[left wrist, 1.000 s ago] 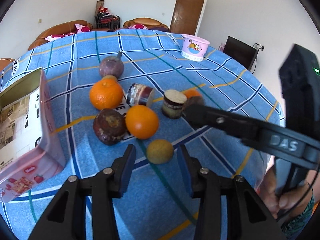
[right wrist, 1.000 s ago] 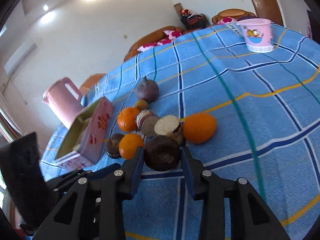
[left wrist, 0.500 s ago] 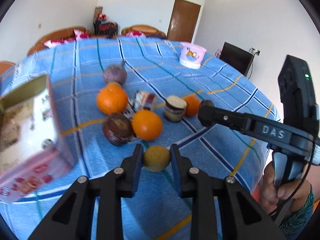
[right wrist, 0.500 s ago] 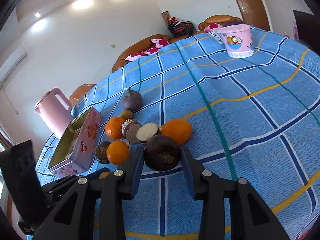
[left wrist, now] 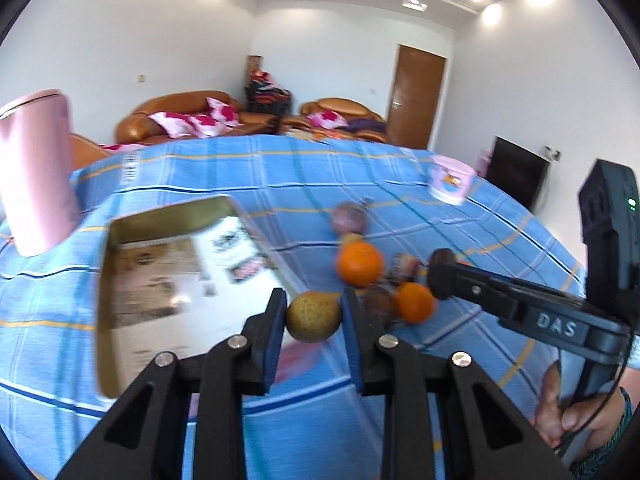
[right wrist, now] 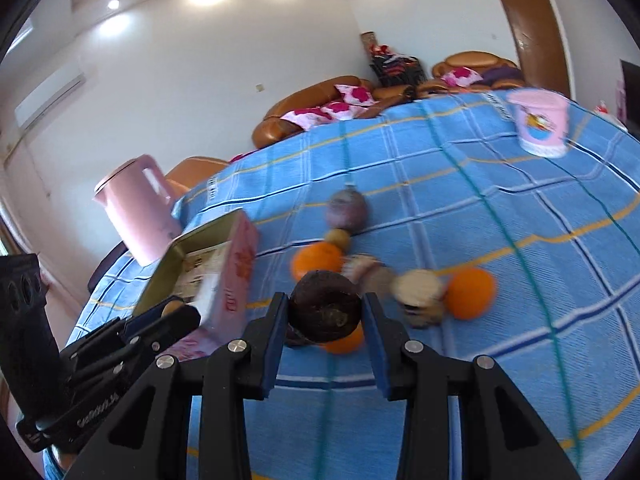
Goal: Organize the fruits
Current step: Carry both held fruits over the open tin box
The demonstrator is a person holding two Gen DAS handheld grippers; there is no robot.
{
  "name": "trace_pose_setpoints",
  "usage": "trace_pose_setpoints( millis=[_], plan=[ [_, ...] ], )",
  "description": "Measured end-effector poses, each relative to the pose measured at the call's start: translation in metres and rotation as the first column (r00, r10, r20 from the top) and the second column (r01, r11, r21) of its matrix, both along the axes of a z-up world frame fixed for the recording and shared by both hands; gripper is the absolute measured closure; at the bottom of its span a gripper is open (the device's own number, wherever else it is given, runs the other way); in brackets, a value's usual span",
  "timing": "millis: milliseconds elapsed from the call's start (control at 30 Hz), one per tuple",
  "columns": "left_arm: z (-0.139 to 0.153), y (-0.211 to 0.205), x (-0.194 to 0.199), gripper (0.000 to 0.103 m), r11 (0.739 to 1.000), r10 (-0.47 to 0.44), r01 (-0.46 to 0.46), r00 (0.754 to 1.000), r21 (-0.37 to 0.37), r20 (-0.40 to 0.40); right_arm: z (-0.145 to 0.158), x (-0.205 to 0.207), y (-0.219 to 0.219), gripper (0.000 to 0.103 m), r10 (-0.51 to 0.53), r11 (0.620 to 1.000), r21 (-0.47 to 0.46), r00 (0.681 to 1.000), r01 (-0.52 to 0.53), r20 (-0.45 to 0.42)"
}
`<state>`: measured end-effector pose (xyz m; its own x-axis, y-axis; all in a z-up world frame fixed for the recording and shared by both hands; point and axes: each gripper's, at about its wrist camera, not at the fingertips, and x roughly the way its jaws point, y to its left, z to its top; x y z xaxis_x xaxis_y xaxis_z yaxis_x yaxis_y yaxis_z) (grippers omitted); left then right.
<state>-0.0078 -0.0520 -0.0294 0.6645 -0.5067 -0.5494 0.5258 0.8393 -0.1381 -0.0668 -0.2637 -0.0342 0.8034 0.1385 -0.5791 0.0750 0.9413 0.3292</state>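
My left gripper is shut on a small yellow-green fruit and holds it above the table, at the right edge of an open pink tin box. My right gripper is shut on a dark brown fruit and holds it above the fruit pile. On the blue checked tablecloth lie oranges, a purple fruit, a small yellow fruit and cut dark fruit pieces. The box also shows in the right wrist view.
A pink jug stands behind the box at the table's left. A pink cup stands far right. The right gripper's body crosses the left wrist view. Sofas and a door lie beyond the table.
My left gripper closed on the yellow-green fruit, lifted it and swung left toward the box. My right gripper lifted the dark brown fruit and moved left toward the box too.
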Motion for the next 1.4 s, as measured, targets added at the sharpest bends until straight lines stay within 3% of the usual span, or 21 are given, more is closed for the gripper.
trace_pose_setpoints(
  millis=[333, 633, 733, 1400],
  plan=[
    [-0.010, 0.045, 0.022, 0.074, 0.989, 0.149, -0.149, 0.989, 0.002, 0.015, 0.001, 0.030, 0.064, 0.063, 0.093, 0.995, -0.041, 0.995, -0.092, 0.034],
    [-0.013, 0.072, 0.031, 0.074, 0.976, 0.216, -0.216, 0.976, -0.019, -0.004, 0.000, 0.048, 0.099, 0.063, 0.122, 0.990, -0.081, 0.990, -0.116, 0.066],
    [-0.009, 0.073, 0.034, 0.074, 0.970, 0.244, -0.244, 0.969, -0.004, 0.034, 0.002, 0.056, 0.108, 0.063, 0.132, 0.987, -0.103, 0.989, -0.125, 0.068],
    [-0.024, 0.065, 0.057, 0.074, 0.971, 0.239, -0.236, 0.969, 0.048, -0.056, -0.014, 0.087, 0.123, 0.063, 0.139, 0.981, -0.132, 0.990, -0.140, -0.017]
  ],
)
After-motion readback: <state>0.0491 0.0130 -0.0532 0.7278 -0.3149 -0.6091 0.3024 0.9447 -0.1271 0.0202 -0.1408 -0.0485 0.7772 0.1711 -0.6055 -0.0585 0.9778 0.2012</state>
